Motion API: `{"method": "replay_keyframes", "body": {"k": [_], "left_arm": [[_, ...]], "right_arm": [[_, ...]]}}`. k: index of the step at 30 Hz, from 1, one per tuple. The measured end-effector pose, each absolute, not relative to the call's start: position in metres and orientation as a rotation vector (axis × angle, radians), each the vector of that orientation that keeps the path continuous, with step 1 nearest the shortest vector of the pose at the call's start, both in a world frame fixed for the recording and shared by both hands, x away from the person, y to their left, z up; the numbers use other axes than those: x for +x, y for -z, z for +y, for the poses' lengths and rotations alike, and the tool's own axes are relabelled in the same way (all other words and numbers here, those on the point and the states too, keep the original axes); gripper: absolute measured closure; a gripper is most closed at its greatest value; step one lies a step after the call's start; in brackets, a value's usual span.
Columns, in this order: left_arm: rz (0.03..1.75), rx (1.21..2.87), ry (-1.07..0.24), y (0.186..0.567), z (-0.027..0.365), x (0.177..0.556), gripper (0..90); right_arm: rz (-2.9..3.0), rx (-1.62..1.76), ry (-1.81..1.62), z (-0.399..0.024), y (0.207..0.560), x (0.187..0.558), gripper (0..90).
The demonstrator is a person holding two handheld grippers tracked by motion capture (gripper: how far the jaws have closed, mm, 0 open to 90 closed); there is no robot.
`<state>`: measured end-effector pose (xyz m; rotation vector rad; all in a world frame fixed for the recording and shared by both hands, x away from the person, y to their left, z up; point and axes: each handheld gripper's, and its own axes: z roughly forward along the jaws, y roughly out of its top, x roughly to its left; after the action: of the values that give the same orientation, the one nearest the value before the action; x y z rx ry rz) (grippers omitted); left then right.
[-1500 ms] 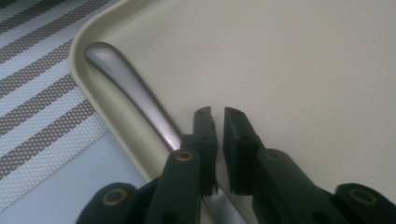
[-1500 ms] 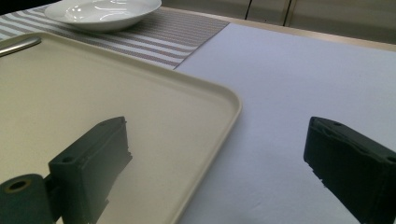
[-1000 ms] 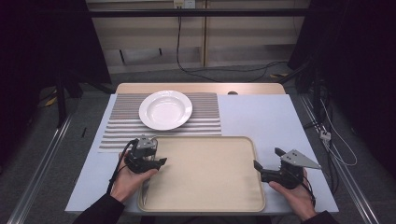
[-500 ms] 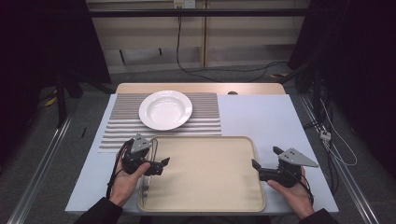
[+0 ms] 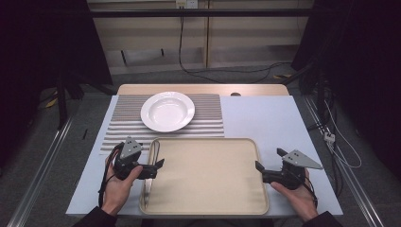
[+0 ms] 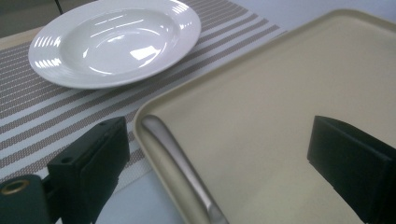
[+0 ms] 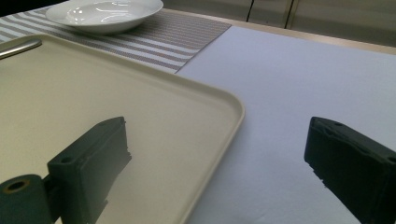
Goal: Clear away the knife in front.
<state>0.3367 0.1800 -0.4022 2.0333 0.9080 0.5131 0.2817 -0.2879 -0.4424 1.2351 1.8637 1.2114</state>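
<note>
Beige tray (image 5: pixel 208 179) on the surface (image 5: pixel 265 118), left tongs (image 5: pixel 153 169) open astride the tray's left rim, metal utensil (image 5: pixel 150 175) lying along that rim inside the tray, right tongs (image 5: pixel 267 164) open astride the tray's right rim, white plate (image 5: pixel 167 111) on striped mat (image 5: pixel 208 118) beyond the tray's far edge.

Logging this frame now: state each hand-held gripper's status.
Left hand-held gripper: open, empty, straddling the beige rectangular plastic tray's left rim.
Right hand-held gripper: open, empty.

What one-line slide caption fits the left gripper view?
Open left gripper straddling the beige tray's edge and a metal utensil, white plate beyond.
</note>
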Motion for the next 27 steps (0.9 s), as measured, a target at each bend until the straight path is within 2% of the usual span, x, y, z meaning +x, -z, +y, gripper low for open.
{"method": "replay_keyframes", "body": {"k": [5, 19, 24, 27], "left_arm": [[0.929, 2.020, -0.557, 0.405, 0.187, 0.332, 5.7], [0.968, 2.020, -0.563, 0.416, 0.205, 0.321, 5.8], [1.030, 1.984, -0.572, 0.422, 0.209, 0.320, 5.9], [1.038, 1.976, -0.540, 0.426, 0.210, 0.320, 6.0]], "right_arm": [[1.859, 1.238, -1.212, -0.288, 0.442, 0.282, 6.2], [1.859, 1.238, -1.214, -0.288, 0.442, 0.282, 6.2], [1.864, 1.233, -1.216, -0.288, 0.442, 0.281, 6.8], [1.866, 1.234, -1.212, -0.287, 0.442, 0.281, 6.8]]}}
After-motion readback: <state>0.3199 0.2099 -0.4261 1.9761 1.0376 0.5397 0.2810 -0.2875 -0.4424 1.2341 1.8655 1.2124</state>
